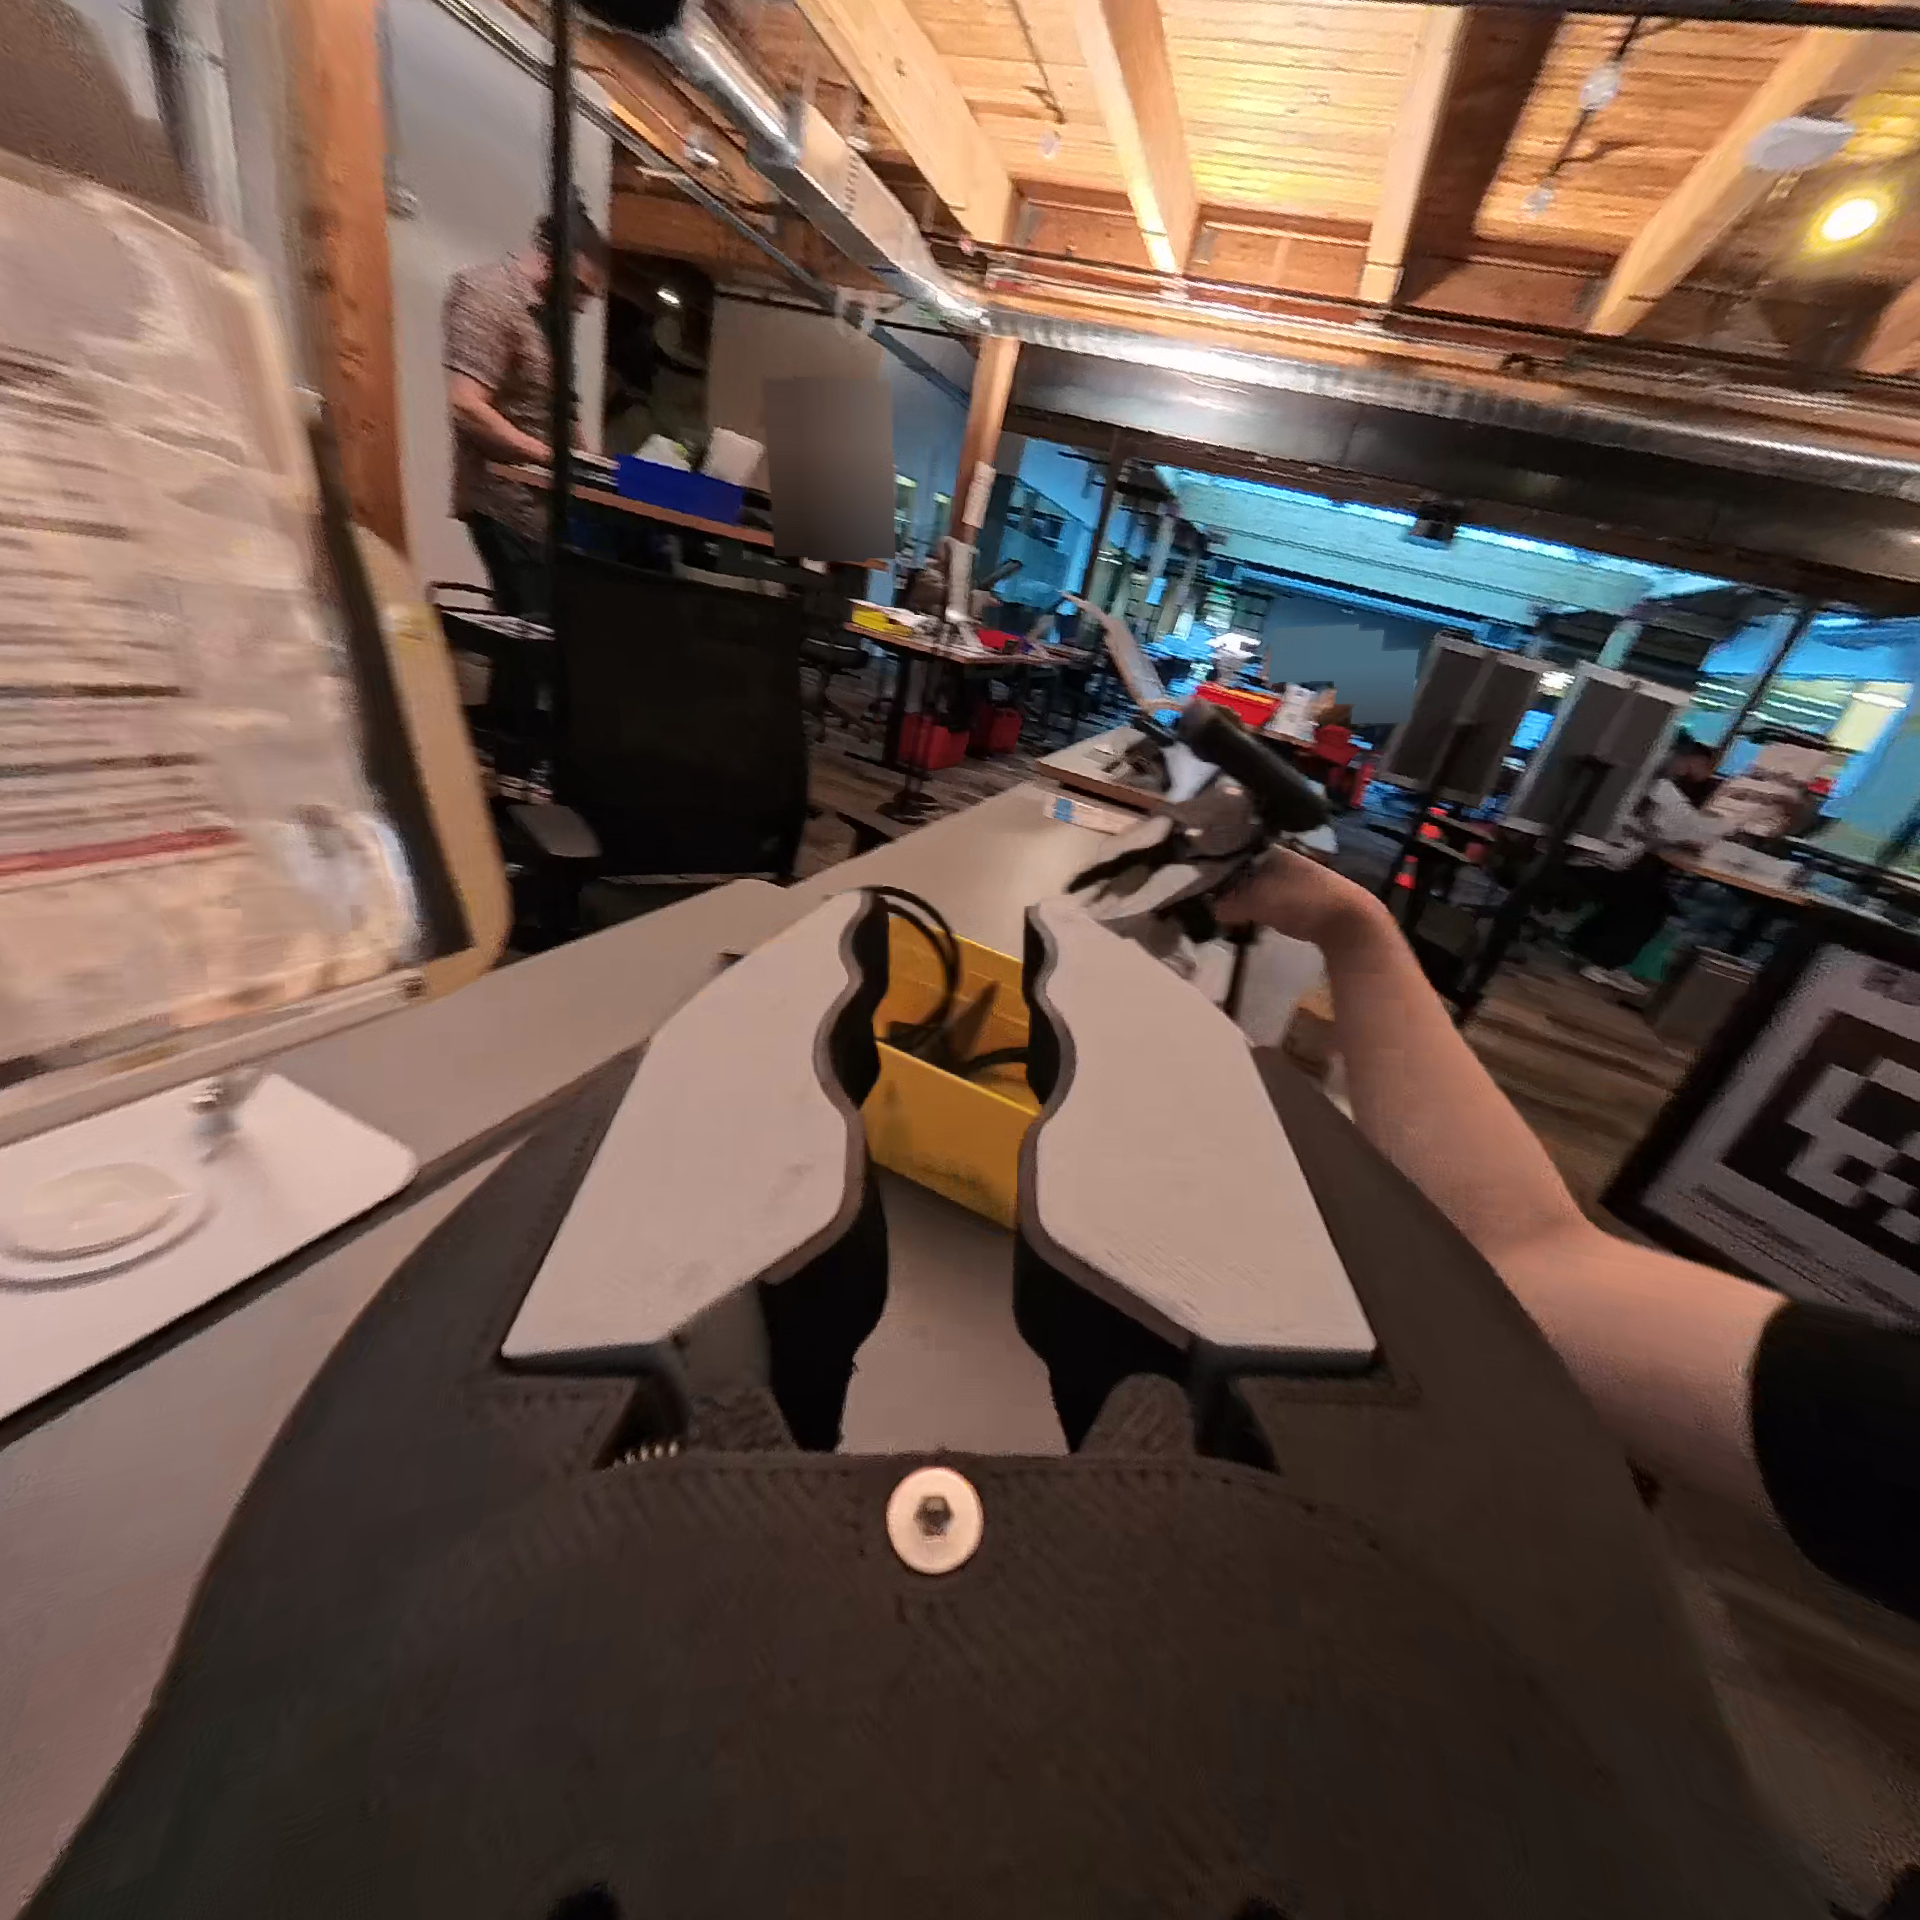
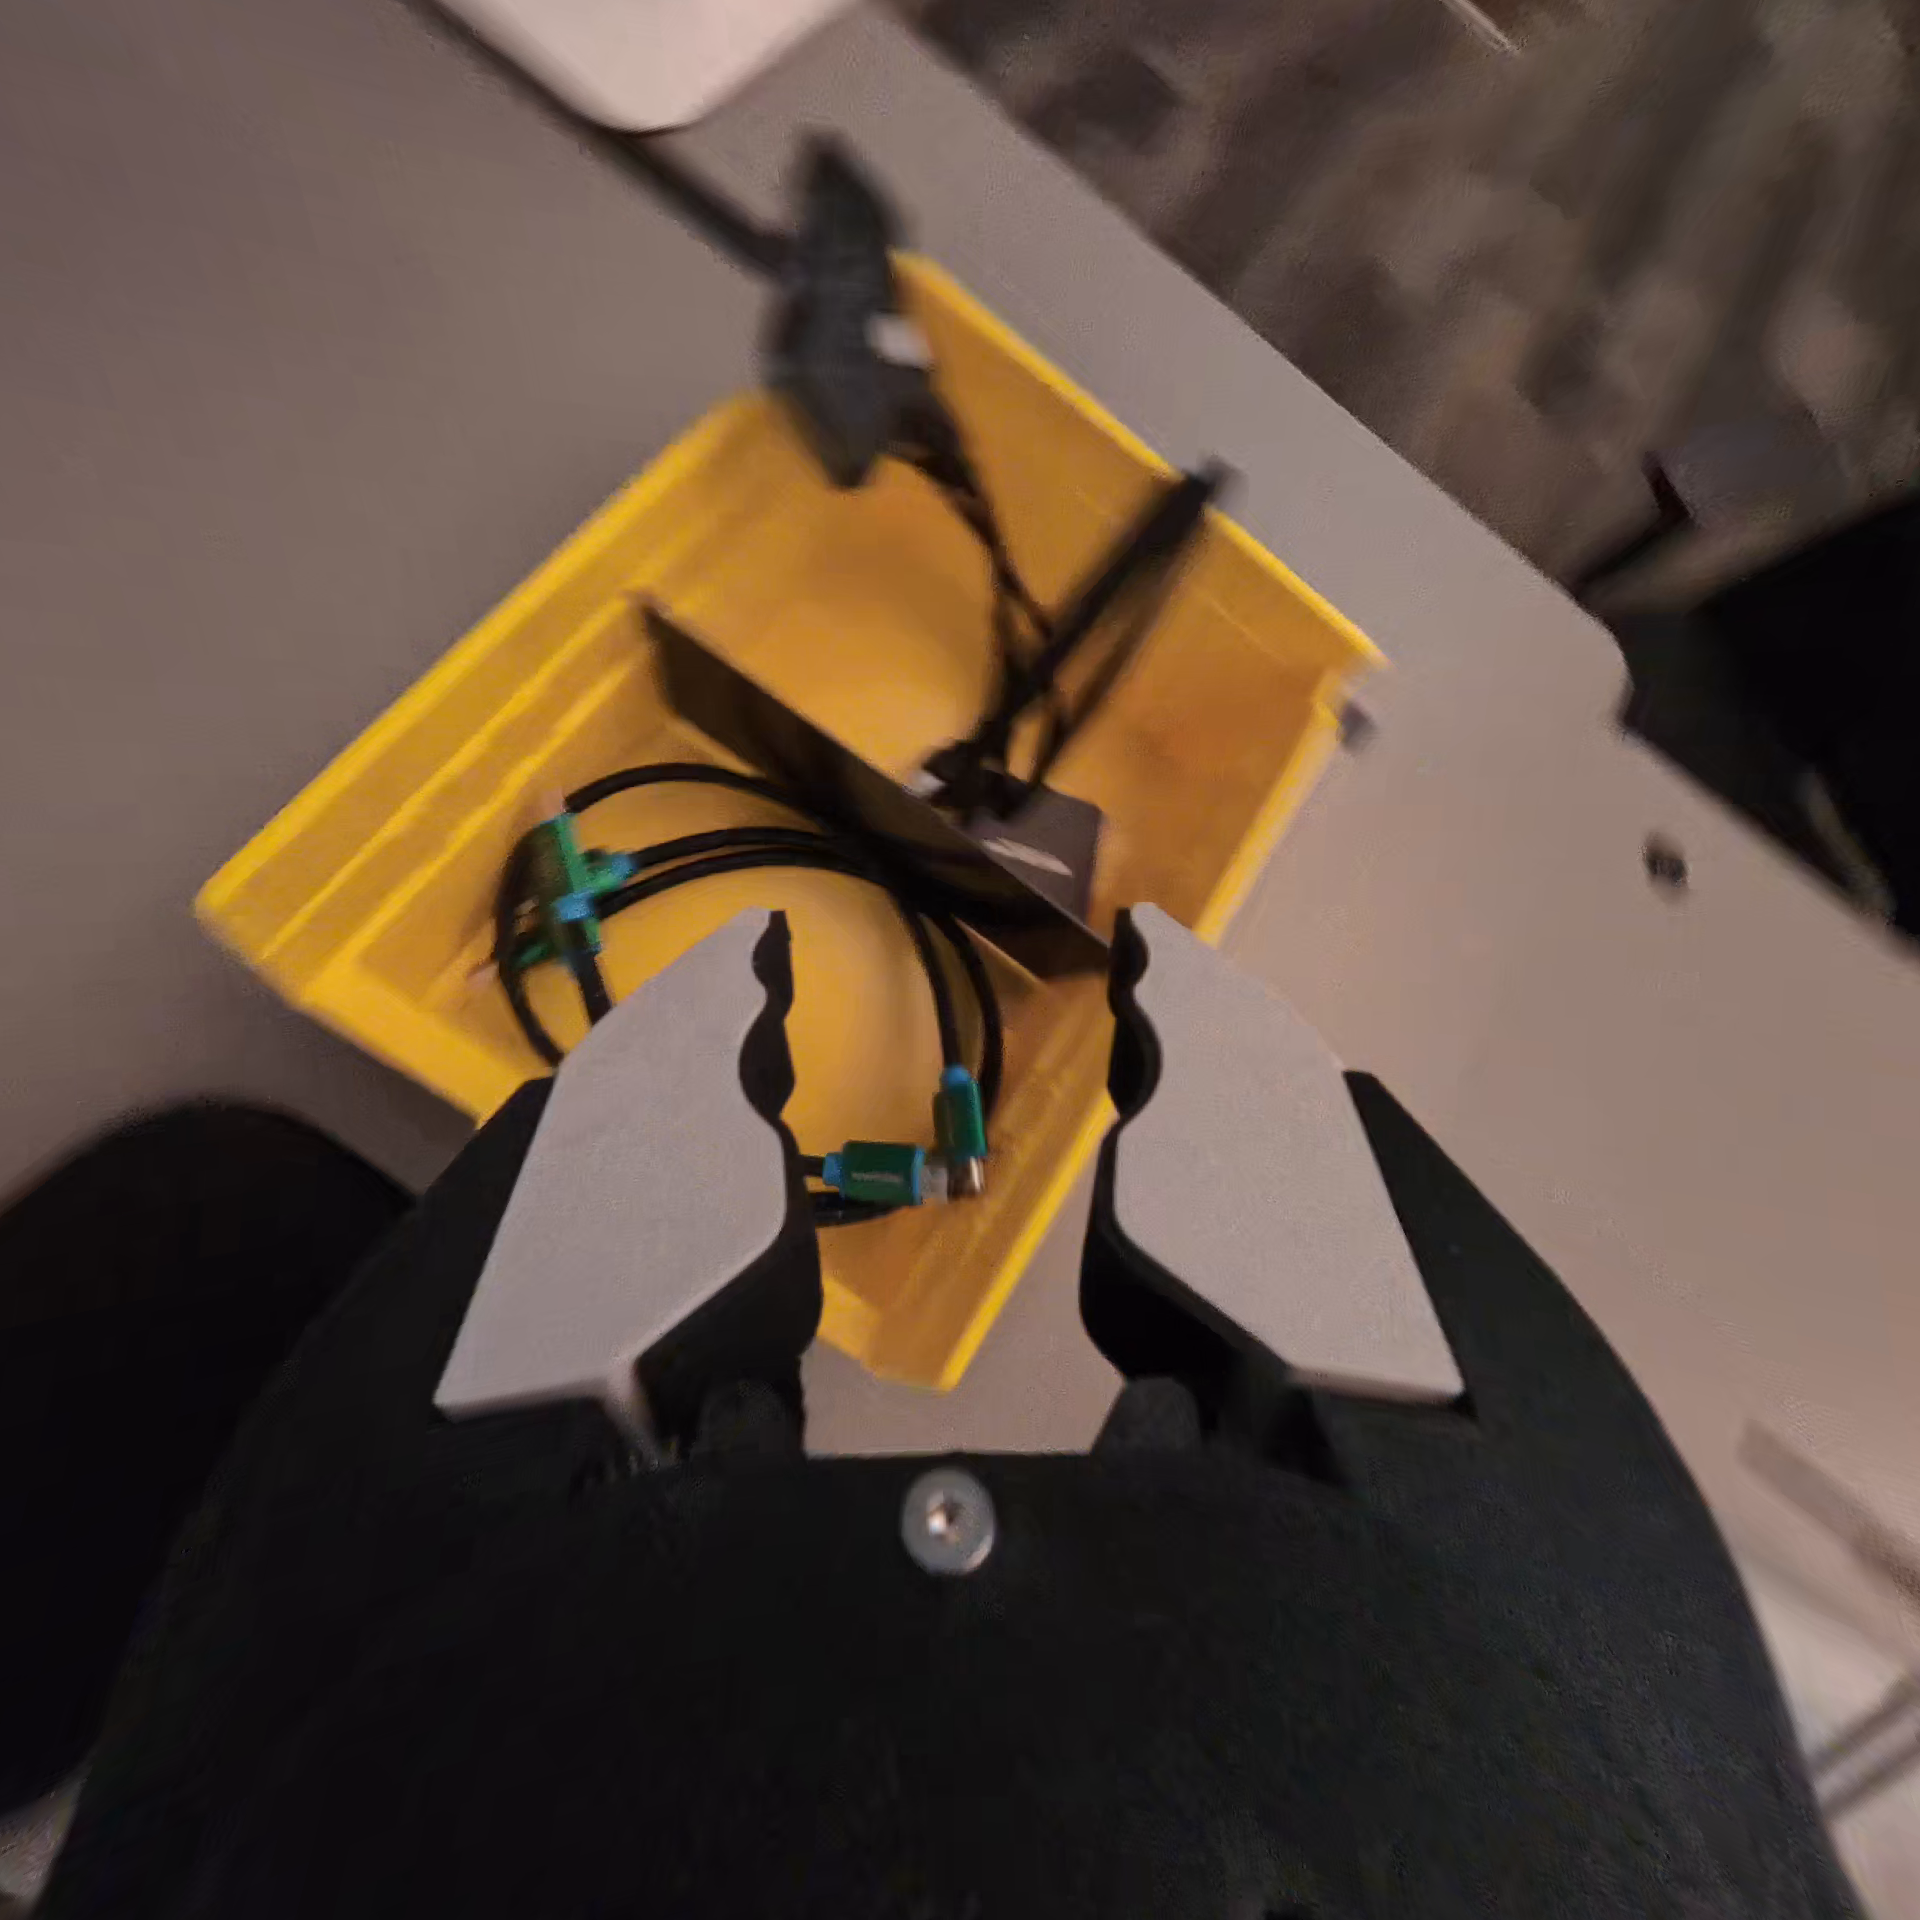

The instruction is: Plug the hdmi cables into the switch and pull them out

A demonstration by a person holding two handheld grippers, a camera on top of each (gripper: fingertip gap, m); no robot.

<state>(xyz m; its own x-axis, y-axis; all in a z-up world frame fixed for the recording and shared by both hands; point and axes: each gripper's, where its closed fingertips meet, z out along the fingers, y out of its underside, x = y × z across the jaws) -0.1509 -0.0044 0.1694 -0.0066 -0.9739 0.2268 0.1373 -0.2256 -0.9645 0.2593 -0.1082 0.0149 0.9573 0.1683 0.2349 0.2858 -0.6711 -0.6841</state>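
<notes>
Yellow bin [image 2: 665, 582] on the bench [image 2: 260, 416] keeps the HDMI cables [image 2: 894, 1169] and switch [image 2: 1039, 842] corralled. Your right tongs [image 2: 945, 925] hover above, spread and empty, and your left tongs [image 1: 951, 914] wait low, also apart.

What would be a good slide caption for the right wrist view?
Open right gripper hovers above a yellow bin on a grey table, where coiled black cables with green plugs lie.

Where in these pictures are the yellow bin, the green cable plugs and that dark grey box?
yellow bin [image 2: 343, 914]: right wrist view, on its left rim.
green cable plugs [image 2: 878, 1172]: right wrist view, on one plug's green shell.
dark grey box [image 2: 1049, 836]: right wrist view, on its top face.
</notes>
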